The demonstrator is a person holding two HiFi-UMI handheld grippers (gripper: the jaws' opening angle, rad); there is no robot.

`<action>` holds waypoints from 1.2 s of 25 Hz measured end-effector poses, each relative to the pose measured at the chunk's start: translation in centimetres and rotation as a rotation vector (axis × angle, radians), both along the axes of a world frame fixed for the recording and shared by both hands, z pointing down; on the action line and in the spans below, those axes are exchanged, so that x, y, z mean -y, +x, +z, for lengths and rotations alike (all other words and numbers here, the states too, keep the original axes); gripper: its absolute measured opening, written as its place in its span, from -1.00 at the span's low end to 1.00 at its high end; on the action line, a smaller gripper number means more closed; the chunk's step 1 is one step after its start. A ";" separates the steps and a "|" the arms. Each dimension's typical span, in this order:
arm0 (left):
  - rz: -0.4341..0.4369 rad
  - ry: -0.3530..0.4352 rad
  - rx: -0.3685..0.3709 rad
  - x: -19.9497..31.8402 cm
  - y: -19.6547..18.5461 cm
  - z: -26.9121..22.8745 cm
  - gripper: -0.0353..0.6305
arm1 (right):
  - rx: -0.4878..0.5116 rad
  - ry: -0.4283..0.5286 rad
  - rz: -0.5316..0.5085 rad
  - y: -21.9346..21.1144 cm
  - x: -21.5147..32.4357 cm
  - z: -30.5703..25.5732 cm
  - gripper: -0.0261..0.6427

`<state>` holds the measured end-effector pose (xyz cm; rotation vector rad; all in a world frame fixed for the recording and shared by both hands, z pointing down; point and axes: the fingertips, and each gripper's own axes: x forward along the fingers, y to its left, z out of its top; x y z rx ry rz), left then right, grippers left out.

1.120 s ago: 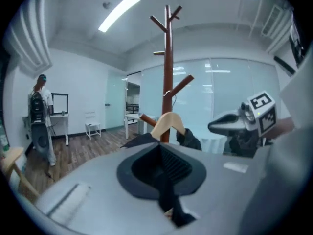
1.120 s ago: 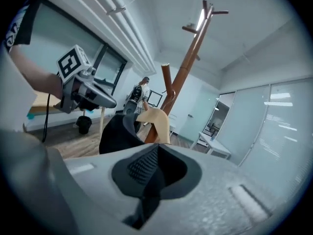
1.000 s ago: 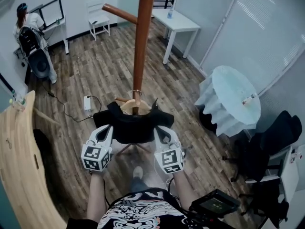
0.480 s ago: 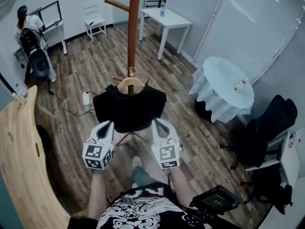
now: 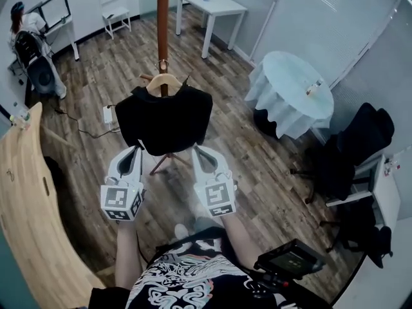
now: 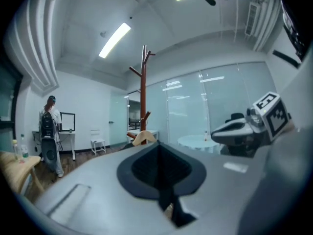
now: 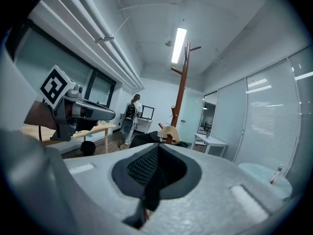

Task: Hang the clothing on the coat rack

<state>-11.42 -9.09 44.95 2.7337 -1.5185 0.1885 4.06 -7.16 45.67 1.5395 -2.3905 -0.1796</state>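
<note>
A black shirt (image 5: 164,118) hangs on a wooden hanger (image 5: 163,81) in front of the brown coat rack pole (image 5: 163,18). My left gripper (image 5: 137,149) is shut on the shirt's lower left edge and my right gripper (image 5: 195,150) on its lower right edge. In the left gripper view, black cloth is pinched in the left gripper (image 6: 161,180), with the hanger (image 6: 144,137) and the coat rack (image 6: 143,82) beyond. The right gripper view shows the same pinch in the right gripper (image 7: 154,173), with the hanger (image 7: 168,132) before the rack (image 7: 182,82).
A curved wooden table (image 5: 26,192) stands at the left. On the right are a round table with a white cloth (image 5: 293,92) and a black chair (image 5: 357,153). A white table (image 5: 212,5) is behind the rack. A person (image 5: 22,24) stands at the far left.
Both grippers have lifted the shirt and hanger and carried them forward. The shirt now hangs spread out flat in front of the pole.
</note>
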 end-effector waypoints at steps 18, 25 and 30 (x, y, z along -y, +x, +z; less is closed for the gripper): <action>-0.138 0.051 -0.005 1.9 5.4 -1.4 -0.93 | 0.074 0.023 -0.065 6.6 2.1 -2.2 -0.93; -0.192 0.063 0.033 1.6 5.5 -1.8 -0.93 | 0.082 0.038 -0.045 7.6 2.2 -2.5 -0.93; -0.215 0.049 0.037 1.2 5.5 -1.7 -0.93 | 0.094 0.028 -0.063 7.9 2.0 -2.4 -0.93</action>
